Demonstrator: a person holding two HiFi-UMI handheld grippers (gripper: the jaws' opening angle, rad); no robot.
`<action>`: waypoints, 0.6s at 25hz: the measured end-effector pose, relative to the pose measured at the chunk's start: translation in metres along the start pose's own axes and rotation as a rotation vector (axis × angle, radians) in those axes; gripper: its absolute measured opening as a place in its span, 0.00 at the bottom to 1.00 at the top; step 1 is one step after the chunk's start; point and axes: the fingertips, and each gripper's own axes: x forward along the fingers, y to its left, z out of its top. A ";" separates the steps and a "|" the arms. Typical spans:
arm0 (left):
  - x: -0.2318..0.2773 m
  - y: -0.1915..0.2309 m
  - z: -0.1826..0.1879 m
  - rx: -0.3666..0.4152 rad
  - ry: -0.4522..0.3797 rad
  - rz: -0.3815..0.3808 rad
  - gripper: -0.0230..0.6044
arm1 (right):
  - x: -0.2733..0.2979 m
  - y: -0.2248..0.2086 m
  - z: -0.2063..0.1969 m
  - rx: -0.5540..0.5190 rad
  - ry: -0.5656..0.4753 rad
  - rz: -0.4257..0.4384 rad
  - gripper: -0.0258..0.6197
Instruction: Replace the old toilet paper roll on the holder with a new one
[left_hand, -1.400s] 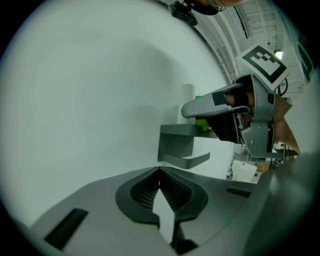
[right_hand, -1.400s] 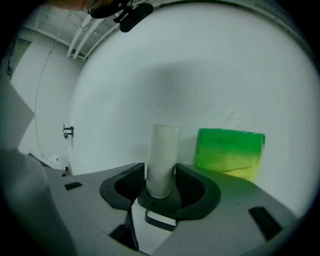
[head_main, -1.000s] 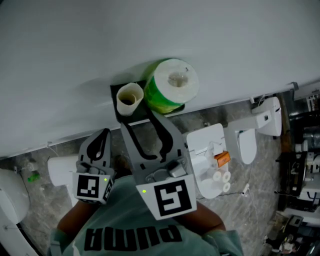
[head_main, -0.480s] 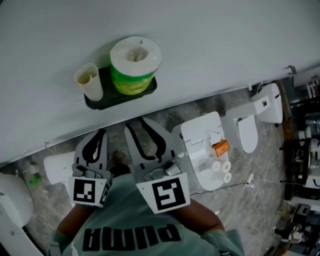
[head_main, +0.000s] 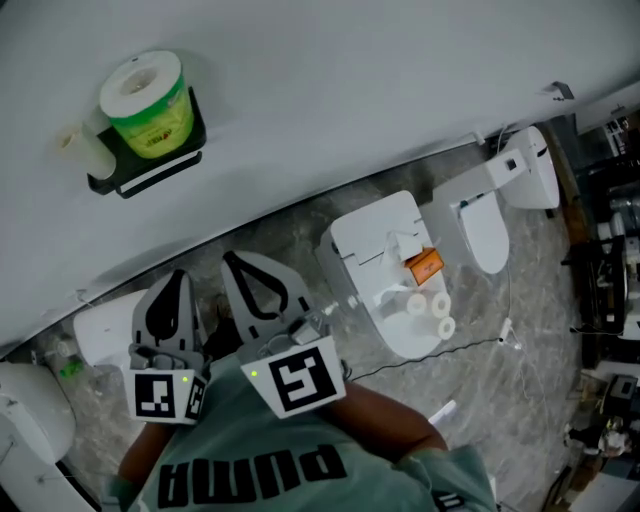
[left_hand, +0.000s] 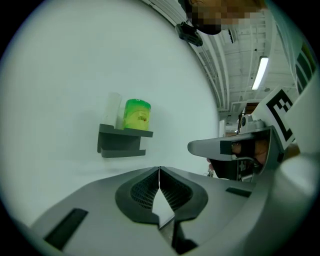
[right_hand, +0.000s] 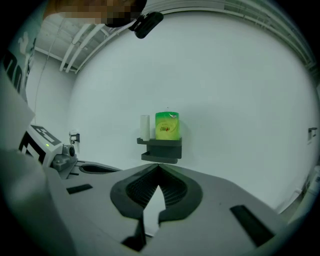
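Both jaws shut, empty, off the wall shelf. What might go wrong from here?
The bare cardboard tube stands at the end of the dark grey wall shelf, beside the green-wrapped paper roll; a nudge could topple it off.
The left gripper is shut and the right gripper has just closed on nothing; reaching in shut would likely shove the roll, not grasp it.

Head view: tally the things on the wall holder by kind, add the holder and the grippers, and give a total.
Green-wrapped toilet paper roll: 1
Bare cardboard tube: 1
Wall holder: 1
Grippers: 2 (left gripper, right gripper)
Total: 5
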 end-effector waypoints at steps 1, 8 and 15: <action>-0.003 -0.008 -0.001 0.006 0.002 0.004 0.04 | -0.007 -0.001 -0.003 0.005 -0.003 0.004 0.05; -0.035 -0.058 -0.021 0.043 0.069 0.038 0.04 | -0.056 0.006 -0.027 0.038 -0.017 0.047 0.05; -0.064 -0.108 -0.028 0.038 0.041 0.056 0.04 | -0.109 0.011 -0.042 0.023 -0.019 0.070 0.05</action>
